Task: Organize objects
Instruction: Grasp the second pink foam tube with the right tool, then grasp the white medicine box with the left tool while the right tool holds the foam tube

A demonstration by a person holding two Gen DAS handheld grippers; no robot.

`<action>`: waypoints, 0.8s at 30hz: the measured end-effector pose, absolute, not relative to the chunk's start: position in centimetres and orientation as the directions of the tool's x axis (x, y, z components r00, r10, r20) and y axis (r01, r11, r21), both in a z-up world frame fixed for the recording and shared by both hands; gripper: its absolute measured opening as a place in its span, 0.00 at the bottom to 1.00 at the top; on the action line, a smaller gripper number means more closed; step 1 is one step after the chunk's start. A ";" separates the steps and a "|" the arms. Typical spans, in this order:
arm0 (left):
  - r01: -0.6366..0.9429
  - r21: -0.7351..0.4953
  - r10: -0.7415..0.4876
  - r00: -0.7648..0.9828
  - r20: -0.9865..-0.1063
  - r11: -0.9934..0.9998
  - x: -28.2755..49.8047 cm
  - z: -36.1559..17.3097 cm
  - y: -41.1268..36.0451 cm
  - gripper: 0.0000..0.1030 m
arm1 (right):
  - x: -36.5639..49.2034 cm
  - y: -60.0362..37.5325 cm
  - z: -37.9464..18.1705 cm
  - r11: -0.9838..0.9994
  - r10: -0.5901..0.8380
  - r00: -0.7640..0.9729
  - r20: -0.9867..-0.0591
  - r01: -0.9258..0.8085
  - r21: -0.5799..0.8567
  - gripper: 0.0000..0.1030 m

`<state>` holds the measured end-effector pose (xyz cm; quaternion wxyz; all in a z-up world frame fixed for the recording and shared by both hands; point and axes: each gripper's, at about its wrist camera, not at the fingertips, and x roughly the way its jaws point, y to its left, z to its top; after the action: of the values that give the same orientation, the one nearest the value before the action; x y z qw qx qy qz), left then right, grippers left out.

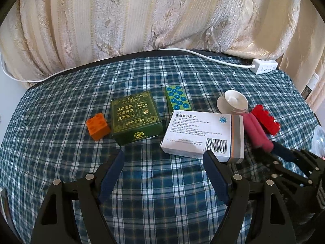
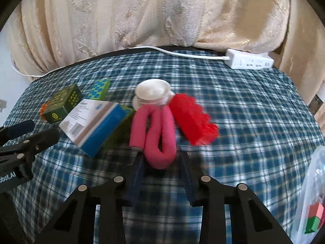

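The right gripper (image 2: 162, 162) pinches the bent end of the pink foam roller (image 2: 156, 134), near the right edge of the plaid-covered table (image 2: 243, 122). It looks light and squashy, best held at that fold; the left gripper (image 1: 162, 162) hangs spread

Looks like a home, prob. a living rm or bedroom: table w/ a blue plaid cloth (image 1: 61, 105), cream brocade curtains (image 1: 142, 16) behind, white power strip (image 2: 249, 61) at the edge, medicine box (image 1: 203, 134), toy brick (image 1: 97, 126).
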<state>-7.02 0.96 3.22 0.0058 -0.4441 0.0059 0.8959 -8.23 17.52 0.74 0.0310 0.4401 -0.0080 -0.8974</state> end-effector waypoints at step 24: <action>-0.187 -0.052 0.152 -0.569 -0.808 -0.981 -10.2 1.7 4.0 0.78 | -5.6 19.8 1.3 -0.996 -0.077 -0.637 -0.767 0.018 0.084 0.37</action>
<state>-10.19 3.96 1.67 0.0956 -0.4540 0.0193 0.8856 -5.64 19.75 1.27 0.0262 0.4252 -0.0343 -0.9041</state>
